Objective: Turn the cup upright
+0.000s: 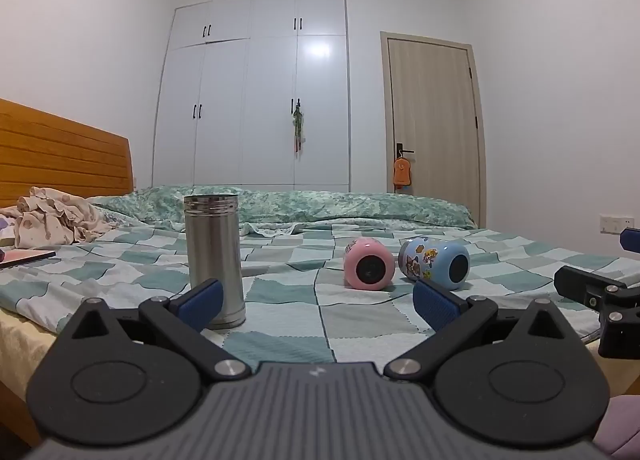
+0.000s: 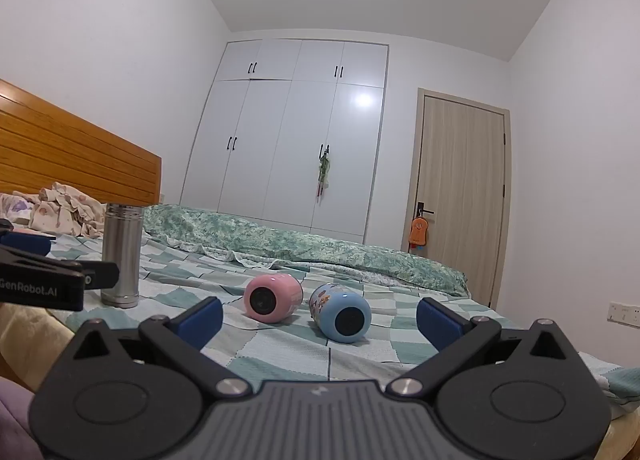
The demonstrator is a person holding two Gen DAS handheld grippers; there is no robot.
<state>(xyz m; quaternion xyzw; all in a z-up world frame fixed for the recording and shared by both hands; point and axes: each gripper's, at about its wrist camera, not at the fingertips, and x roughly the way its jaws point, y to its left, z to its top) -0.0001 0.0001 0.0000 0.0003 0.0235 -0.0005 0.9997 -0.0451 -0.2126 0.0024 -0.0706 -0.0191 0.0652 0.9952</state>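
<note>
While two small cups lie on their sides on the checked bedspread (image 2: pixel 280 356), a steel cup (image 1: pixel 215 256) stands upright to their left, open mouth up, threaded rim showing. Pink cup (image 2: pixel 273 298): on its side, dark round base facing the cameras. Blue cup (image 2: pixel 341 316): also on its side, cartoon stickers on the wall, dark base toward the cameras, just right of the pink one and very near it; contact between them cannot be told. Both lie well apart from the steel cup.

Left gripper (image 1: pixel 318 300): blue-padded fingers spread wide, holding nothing. Its left pad overlaps the lower part of the steel cup in the left wrist view; touching or not, cannot tell. Seen from the right wrist, the black arm of this gripper sits just in front of the steel cup.

Right gripper (image 2: pixel 320 320): fingers wide apart, empty, with the pink and blue cups framed between them but farther off on the bed.

Surroundings: rumpled green floral quilt (image 1: pixel 320 208) along the far side of the bed, crumpled patterned cloth (image 1: pixel 52 220) at left by the wooden headboard (image 1: pixel 60 156), white wardrobe (image 1: pixel 256 100) behind, closed door (image 1: pixel 434 120) with an orange hanging toy (image 1: pixel 402 172) on its handle.
</note>
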